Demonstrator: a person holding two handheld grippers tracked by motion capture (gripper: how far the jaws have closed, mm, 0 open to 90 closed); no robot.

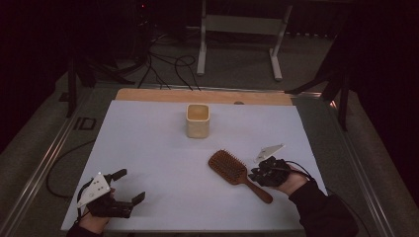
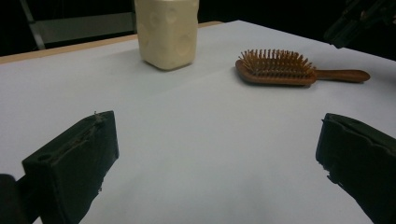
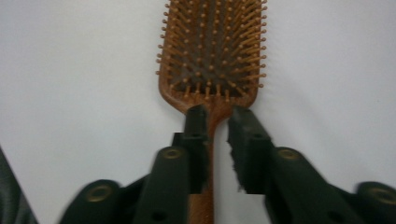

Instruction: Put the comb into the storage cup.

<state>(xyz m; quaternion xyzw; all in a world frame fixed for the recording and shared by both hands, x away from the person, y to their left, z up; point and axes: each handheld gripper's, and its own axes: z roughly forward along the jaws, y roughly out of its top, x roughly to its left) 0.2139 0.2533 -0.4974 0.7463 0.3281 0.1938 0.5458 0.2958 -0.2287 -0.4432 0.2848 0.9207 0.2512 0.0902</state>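
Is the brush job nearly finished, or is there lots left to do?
Nothing looks finished yet. The wooden hairbrush lies flat on the white table cover, apart from the cream cup. In hand: the right gripper sits over the brush handle, its jaws either side with a gap, not clamped. The left gripper waits open. If the brush goes in the cup, that is left.

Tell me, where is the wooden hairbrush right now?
In the high view the hairbrush lies bristles-up on the white sheet, right of centre, nearer the person than the cream cup, its handle beside the right tool.
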